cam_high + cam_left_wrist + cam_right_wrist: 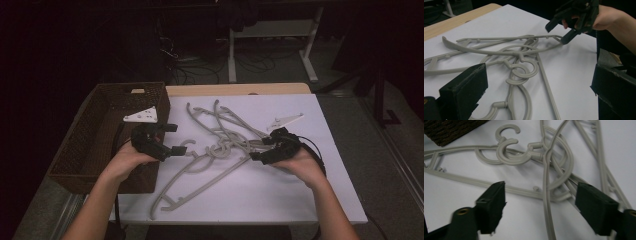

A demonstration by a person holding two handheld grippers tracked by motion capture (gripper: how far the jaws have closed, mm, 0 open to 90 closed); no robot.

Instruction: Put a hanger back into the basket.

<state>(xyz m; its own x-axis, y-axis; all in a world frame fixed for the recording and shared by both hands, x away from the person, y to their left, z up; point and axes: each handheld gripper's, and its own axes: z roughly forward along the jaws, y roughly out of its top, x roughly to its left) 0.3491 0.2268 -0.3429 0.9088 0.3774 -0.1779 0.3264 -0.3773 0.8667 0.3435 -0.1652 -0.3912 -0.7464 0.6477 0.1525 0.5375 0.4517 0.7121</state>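
Work in hand: a tangled pile of grey plastic hangers (pixel 220 145) lies on the white table cover (pixel 300 200), between the two tongs. The wicker basket (pixel 100 125) stands directly behind and beside the left tongs (pixel 171 139), so sorting hangers into it appears the likely purpose.

Left tongs: jaws wide apart, nothing between them, hovering at the near-left edge of the pile with a hanger hook just ahead.

Right tongs (pixel 260 148): jaws apart, straddling a hanger arm (pixel 546 202) at the pile's right end; the pads do not press on it.

Judged step: approach to the first grasp, no hanger lifted.

Next move calls for closing the right jaws squarely on that arm, then lifting slowly, since the hooks interlock and neighbours may drag along.
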